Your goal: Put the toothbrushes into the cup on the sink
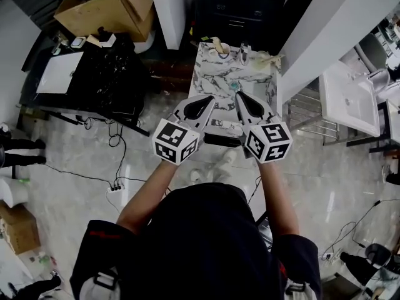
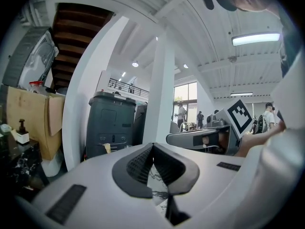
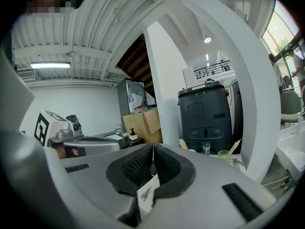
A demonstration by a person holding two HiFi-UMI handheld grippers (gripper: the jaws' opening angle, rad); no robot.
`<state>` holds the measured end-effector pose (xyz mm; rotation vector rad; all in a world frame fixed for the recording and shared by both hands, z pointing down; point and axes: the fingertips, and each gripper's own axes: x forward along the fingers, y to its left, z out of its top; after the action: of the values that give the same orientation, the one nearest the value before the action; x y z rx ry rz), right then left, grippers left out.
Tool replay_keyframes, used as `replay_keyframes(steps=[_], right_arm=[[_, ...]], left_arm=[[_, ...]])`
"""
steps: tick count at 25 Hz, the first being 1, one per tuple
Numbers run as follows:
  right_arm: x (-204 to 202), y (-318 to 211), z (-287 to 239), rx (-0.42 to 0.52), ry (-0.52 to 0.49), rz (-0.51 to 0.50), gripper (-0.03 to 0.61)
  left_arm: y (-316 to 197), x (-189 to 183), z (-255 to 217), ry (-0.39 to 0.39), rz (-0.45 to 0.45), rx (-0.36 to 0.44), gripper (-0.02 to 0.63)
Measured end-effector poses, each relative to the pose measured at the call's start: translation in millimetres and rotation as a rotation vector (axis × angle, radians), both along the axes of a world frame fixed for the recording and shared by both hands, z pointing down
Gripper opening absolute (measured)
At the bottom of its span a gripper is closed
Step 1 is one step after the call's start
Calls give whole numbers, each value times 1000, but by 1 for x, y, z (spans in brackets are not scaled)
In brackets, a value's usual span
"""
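Observation:
In the head view a small marble sink counter stands in front of me. At its back left is a beige cup with something pale in it. At the back right a pale green cup holds a beige toothbrush. A faucet stands between them. My left gripper and right gripper hover side by side over the counter's near part. Both are shut, with nothing between their jaws.
A small teal thing lies on the counter near the right gripper's tip. A dark bin stands behind the counter. A black table and cardboard box are on the left, a white basin on the right, cables on the floor.

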<state>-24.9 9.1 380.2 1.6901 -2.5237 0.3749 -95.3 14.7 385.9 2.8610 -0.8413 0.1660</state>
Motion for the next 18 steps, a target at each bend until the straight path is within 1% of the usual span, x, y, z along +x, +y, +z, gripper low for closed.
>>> replay_keyframes(steps=[7, 12, 18], right_arm=[[-16, 20, -5, 6, 14, -6, 37], [-20, 26, -9, 14, 7, -14, 37], [-10, 29, -9, 15, 2, -18, 37]], left_arm=[[16, -12, -8, 11, 5, 11, 14], [24, -7, -6, 14, 15, 5, 14], [26, 5, -7, 8, 19, 6, 14]])
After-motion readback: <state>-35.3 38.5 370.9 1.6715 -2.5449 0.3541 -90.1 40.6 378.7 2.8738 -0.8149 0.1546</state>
